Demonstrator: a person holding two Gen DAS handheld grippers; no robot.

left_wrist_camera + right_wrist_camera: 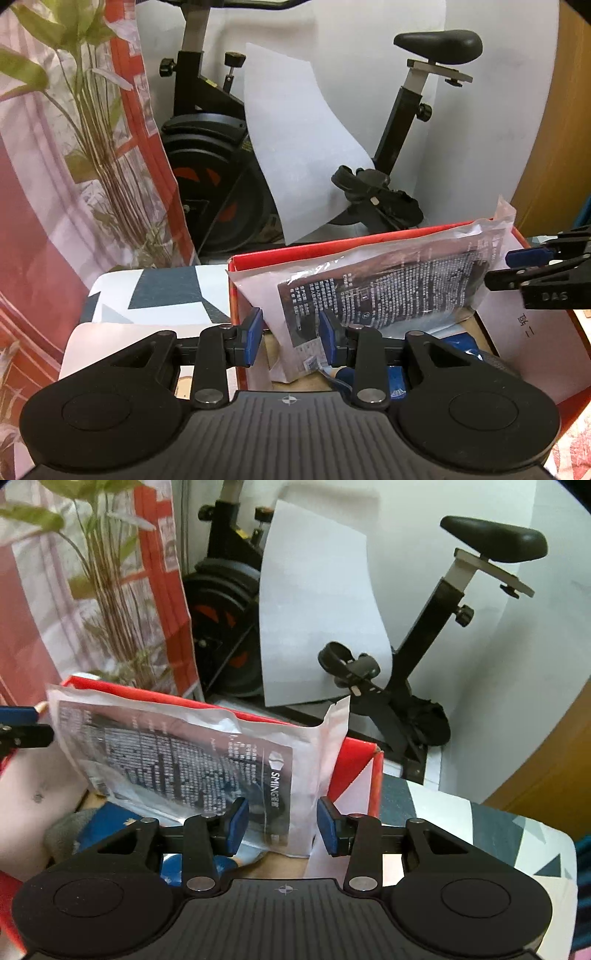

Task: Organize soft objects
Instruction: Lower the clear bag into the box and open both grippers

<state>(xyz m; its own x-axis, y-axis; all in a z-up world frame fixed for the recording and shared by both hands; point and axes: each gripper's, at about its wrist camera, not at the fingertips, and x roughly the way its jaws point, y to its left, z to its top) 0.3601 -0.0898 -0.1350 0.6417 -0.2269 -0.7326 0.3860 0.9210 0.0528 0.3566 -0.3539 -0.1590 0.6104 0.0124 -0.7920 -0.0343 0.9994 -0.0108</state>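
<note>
Leaning across the red box (369, 249), a clear plastic packet (388, 291) with a dark printed insert stands tilted, its upper edge rising above the box's far wall. The left gripper (290, 341) is released, its blue pads (253, 334) spread apart, with the packet's lower near corner just beyond and partly between them; whether either pad touches the plastic cannot be told. Beneath the packet inside the box lie blue soft items (395, 373), partly hidden by the gripper body. At the right edge of the left wrist view, the right gripper's fingers (532, 269) reach in near the packet's upper right end.

From the right wrist view, the right gripper (282, 825) is likewise released, pads (236, 821) wide. The packet (192, 760) sits ahead and mostly to its left, the end with the logo lying between and just beyond the pads. The box's red corner (373, 775) stands just behind it, and a grey soft item (68, 830) lies low at the left. The box rests on a cloth with a grey and white geometric pattern (480, 823). An exercise bike (424, 672) and a white sheet (317, 605) stand behind.
</note>
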